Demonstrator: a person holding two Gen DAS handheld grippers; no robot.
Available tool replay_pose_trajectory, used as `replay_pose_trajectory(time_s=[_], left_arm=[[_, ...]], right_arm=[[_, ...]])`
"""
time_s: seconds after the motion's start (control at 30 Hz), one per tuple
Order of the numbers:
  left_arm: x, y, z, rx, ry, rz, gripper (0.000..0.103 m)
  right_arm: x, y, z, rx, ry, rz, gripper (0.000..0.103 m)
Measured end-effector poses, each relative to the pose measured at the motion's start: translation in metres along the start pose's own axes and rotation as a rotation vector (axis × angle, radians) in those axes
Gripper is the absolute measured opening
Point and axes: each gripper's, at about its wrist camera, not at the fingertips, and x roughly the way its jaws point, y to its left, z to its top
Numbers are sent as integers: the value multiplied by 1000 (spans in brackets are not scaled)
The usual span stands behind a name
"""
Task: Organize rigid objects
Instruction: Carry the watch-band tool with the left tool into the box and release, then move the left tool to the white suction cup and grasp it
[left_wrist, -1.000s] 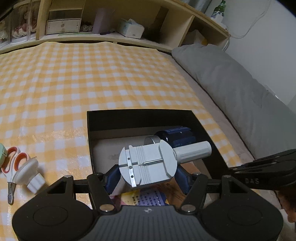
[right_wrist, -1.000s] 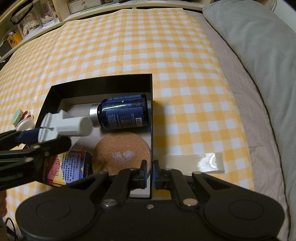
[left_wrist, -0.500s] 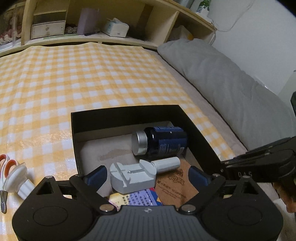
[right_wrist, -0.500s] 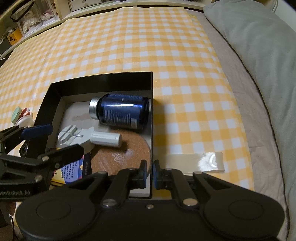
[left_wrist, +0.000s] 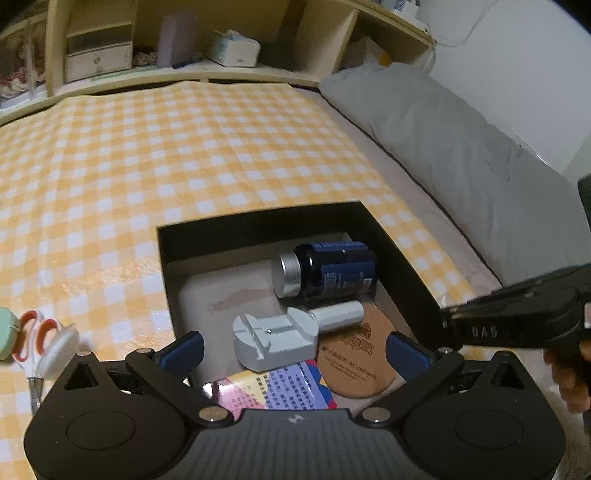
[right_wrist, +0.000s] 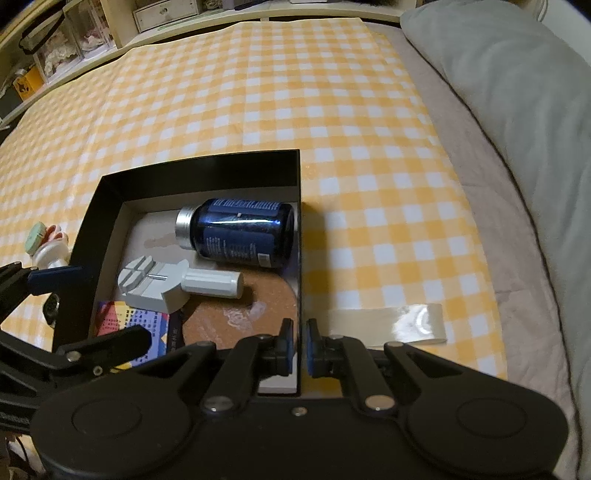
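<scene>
My left gripper (left_wrist: 293, 349) has just been opening and stands wide, nothing between its jaws; the grey tool (left_wrist: 275, 341) lies released in the box (left_wrist: 258, 225), low centre. Right gripper (right_wrist: 300, 345) pinches the box wall. Next, I'd fetch the scissors (left_wrist: 31, 332), lower left.

"DAS" on the right hand-held gripper (left_wrist: 452, 325)
</scene>
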Motion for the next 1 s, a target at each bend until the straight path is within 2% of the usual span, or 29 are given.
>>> replay_pose_trajectory(time_s=[0.17, 0.3, 0.37, 0.43, 0.5, 0.6, 0.7, 0.83, 1.0], left_arm=[[-12, -2, 6, -20, -1, -4, 103], [-27, -5, 15, -9, -33, -5, 103], [-37, -3, 21, 2, -68, 4, 103], [-47, 0, 26, 11, -102, 20, 103], [-55, 6, 32, 17, -130, 40, 103], [-64, 22, 38, 13, -163, 72, 103], [-70, 41, 43, -6, -184, 136, 103], [-71, 68, 45, -22, -184, 197, 103], [-67, 100, 39, -36, -157, 169, 103]], right_arm=[[2, 1, -2, -4, 9, -21, 8], [2, 4, -5, -25, -2, -78, 23], [2, 3, -4, -19, -2, -76, 23], [1, 1, -3, -11, -5, -52, 14], [0, 1, -2, -12, -9, -37, 10], [-3, 4, -1, -21, -19, -39, 8], [-7, 5, -1, -19, -31, -38, 8], [-10, 6, -2, -28, -42, -33, 3], [-12, 5, -2, -39, -53, -33, 2]])
